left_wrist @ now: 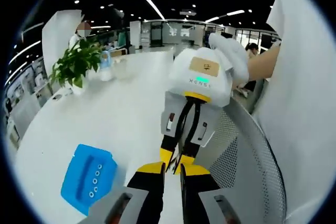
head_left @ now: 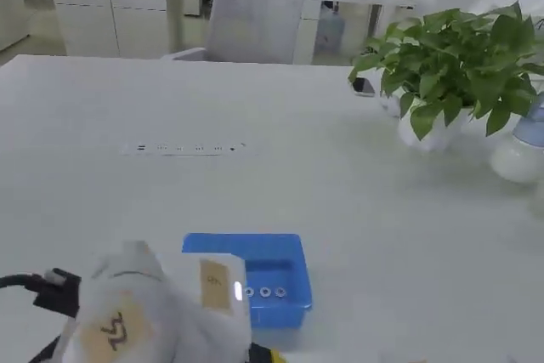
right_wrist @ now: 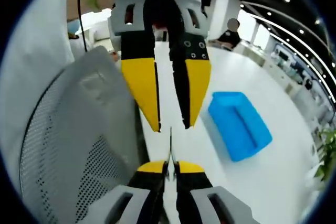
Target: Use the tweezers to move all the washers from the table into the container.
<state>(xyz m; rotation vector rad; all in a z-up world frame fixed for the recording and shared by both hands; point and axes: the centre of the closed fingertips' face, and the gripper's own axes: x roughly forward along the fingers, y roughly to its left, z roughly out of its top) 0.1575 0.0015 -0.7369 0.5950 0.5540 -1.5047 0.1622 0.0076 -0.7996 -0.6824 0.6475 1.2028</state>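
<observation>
**While the right gripper is clamping the tweezers, the washers are lying in the blue container**

As the two grippers are facing each other tip to tip off the near edge of the table (head_left: pixel 255 184), the right gripper (right_wrist: pixel 169 167) is pinching the thin metal tweezers (right_wrist: pixel 170 149) between its clenched jaws. The tweezers are pointing straight out from them. The left gripper (right_wrist: pixel 171 127) is hanging opposite with its yellow jaws parted, and the tweezers' tip is reaching into the gap between them. Whether it is touching either jaw is not clear.

The blue container (head_left: pixel 242 244) is sitting on the near part of the table, and a short row of washers (head_left: pixel 265 292) is lying on its floor. In the right gripper view the container is lying to the right of both grippers, apart from them. In the left gripper view it is lying down to the left, with the washers lined up inside. In the head view a gripper (head_left: pixel 144 312) is showing at the near left, its white body overlapping the container's near left corner.

A mesh chair back (right_wrist: pixel 68 145) is curving beside the grippers. A potted plant (head_left: pixel 450 65) is standing at the far right of the table.
</observation>
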